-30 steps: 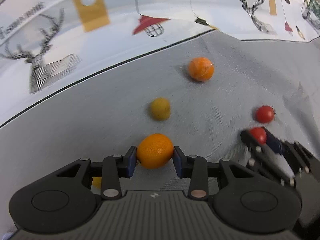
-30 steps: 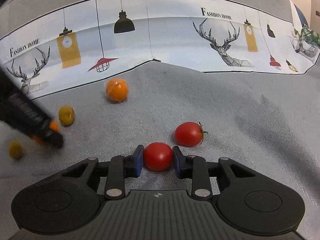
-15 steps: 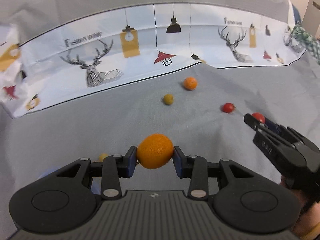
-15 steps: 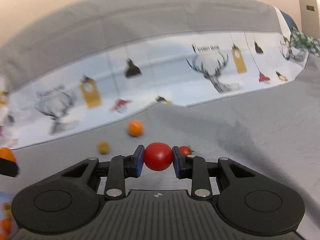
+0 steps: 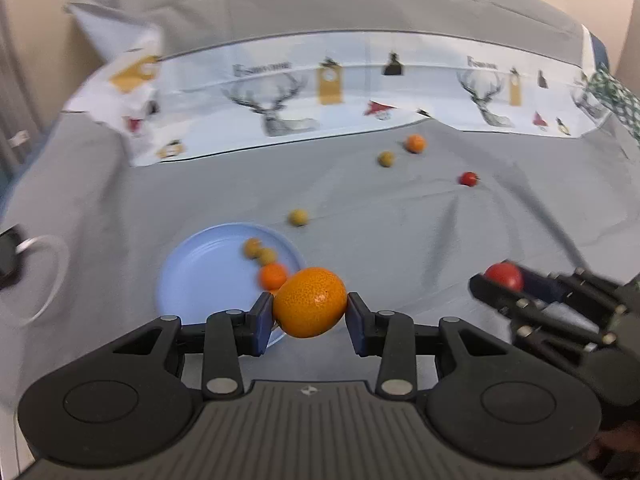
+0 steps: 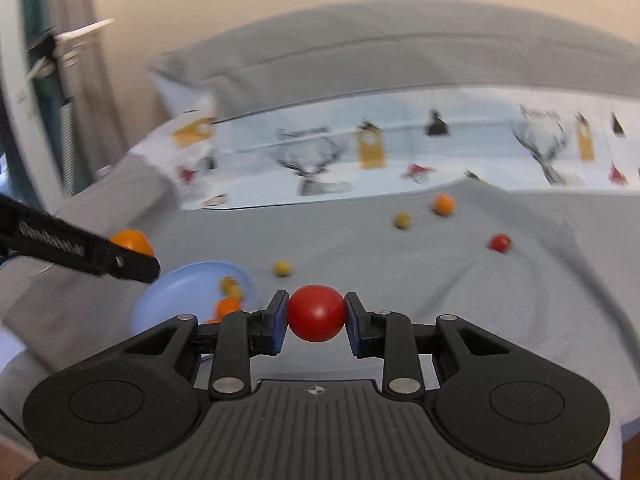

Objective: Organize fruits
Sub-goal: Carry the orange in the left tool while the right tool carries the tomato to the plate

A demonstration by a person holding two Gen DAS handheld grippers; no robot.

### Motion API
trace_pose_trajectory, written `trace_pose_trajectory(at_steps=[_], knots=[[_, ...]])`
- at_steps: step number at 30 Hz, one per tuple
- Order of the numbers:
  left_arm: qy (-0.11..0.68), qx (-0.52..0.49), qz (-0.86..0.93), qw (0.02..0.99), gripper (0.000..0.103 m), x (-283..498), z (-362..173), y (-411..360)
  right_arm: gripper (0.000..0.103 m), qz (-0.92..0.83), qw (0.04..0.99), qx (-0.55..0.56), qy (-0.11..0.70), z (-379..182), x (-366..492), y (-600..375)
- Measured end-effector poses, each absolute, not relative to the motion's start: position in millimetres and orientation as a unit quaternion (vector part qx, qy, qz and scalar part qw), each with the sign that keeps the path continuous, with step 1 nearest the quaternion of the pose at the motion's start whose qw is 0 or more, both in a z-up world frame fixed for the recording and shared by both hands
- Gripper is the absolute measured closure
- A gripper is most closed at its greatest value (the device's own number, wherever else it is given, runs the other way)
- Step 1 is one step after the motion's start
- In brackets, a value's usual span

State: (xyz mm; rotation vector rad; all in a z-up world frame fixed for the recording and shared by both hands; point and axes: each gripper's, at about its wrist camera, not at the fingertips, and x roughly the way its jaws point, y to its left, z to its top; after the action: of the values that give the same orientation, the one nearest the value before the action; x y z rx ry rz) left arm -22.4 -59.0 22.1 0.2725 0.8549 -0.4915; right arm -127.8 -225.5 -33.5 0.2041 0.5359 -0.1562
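Orange [image 5: 310,302] sits clamped in your left jaws above the plate [image 5: 192,276] rim; the tomato [image 6: 317,313] is pinched in your right jaws. Release off-centre and either could roll off the plate, knocking the 3 fruits there.

Orange [image 5: 310,302] and red tomato [image 6: 316,313] clamped above blue plate [image 5: 192,268].

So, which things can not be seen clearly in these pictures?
- Round blue plate: in the left wrist view the held orange mandarin covers its near rim.
- Small fruits on the plate: in the right wrist view, blurred and partly behind the gripper finger; count unclear.
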Motion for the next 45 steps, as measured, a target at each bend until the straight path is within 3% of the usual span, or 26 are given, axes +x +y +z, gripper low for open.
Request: trace_pose_trajectory(at_steps=[13, 45], knots=[[0.386, 0.078, -0.196, 0.898, 0.060, -80, 27, 23, 0.072, -0.002, 0.962, 0.037, 0.271, -1, -159, -138], [0.390, 0.054, -0.184, 0.901, 0.060, -72, 20, 44, 0.072, 0.000, 0.960, 0.007, 0.280, 0, -153, -115]])
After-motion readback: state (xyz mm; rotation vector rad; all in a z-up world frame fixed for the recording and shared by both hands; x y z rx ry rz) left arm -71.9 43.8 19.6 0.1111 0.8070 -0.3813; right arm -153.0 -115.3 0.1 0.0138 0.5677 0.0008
